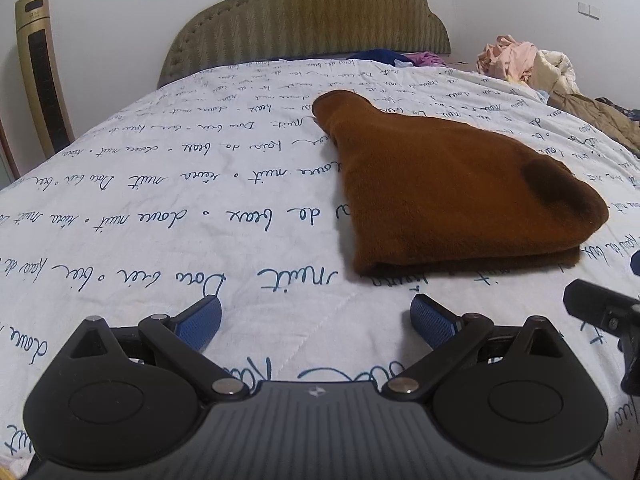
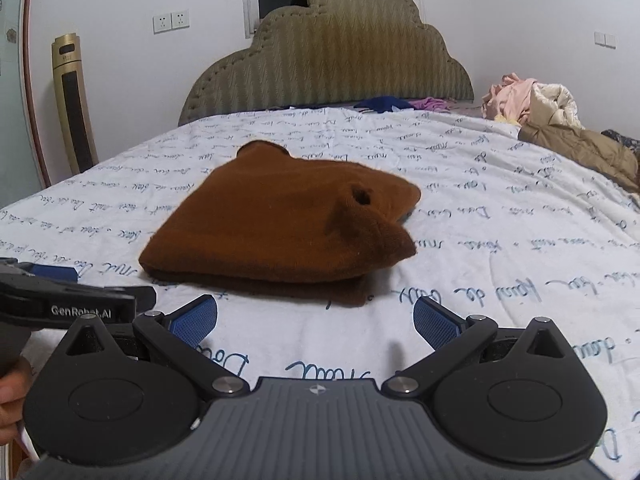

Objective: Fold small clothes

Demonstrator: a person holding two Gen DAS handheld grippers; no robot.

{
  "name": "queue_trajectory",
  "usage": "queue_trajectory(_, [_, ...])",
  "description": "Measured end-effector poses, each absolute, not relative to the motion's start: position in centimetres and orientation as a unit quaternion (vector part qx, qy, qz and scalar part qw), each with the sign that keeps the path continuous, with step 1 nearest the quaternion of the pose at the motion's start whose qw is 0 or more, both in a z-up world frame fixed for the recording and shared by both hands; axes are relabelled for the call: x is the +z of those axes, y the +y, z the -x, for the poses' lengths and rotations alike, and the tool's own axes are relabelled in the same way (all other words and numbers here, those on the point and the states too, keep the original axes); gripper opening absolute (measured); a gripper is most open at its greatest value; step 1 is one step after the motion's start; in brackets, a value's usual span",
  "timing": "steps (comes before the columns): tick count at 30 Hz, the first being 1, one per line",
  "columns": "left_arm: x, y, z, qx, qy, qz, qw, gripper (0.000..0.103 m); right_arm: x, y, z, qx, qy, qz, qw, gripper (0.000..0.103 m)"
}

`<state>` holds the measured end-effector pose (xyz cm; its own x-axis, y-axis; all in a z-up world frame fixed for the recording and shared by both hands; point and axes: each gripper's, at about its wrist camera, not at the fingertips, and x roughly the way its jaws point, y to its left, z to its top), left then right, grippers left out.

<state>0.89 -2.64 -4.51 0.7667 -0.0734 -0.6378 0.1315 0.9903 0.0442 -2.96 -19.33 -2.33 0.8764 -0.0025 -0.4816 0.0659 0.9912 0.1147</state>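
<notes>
A brown fleece garment (image 1: 448, 184) lies folded in layers on the white bedspread (image 1: 160, 208), with a narrow part sticking out at its far end. In the right wrist view the brown garment (image 2: 288, 220) sits just ahead, with a small hole on top. My left gripper (image 1: 316, 320) is open and empty, just short of the garment's near left corner. My right gripper (image 2: 316, 320) is open and empty, just short of the garment's near edge. The left gripper's side (image 2: 80, 300) shows at the left of the right wrist view.
A padded headboard (image 1: 304, 20) stands at the far end of the bed. A pile of clothes (image 1: 528, 64) and a tan jacket (image 2: 584, 152) lie at the far right. Blue and pink garments (image 2: 400, 103) lie near the headboard. A gold tower fan (image 1: 40, 72) stands left.
</notes>
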Motion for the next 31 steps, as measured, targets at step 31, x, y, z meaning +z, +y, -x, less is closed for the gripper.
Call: queue_trajectory(31, [-4.1,-2.0,-0.8,-0.046,0.342,-0.038,0.938,0.102,-2.7,-20.9,2.7,-0.007,0.267,-0.083,0.96,0.103])
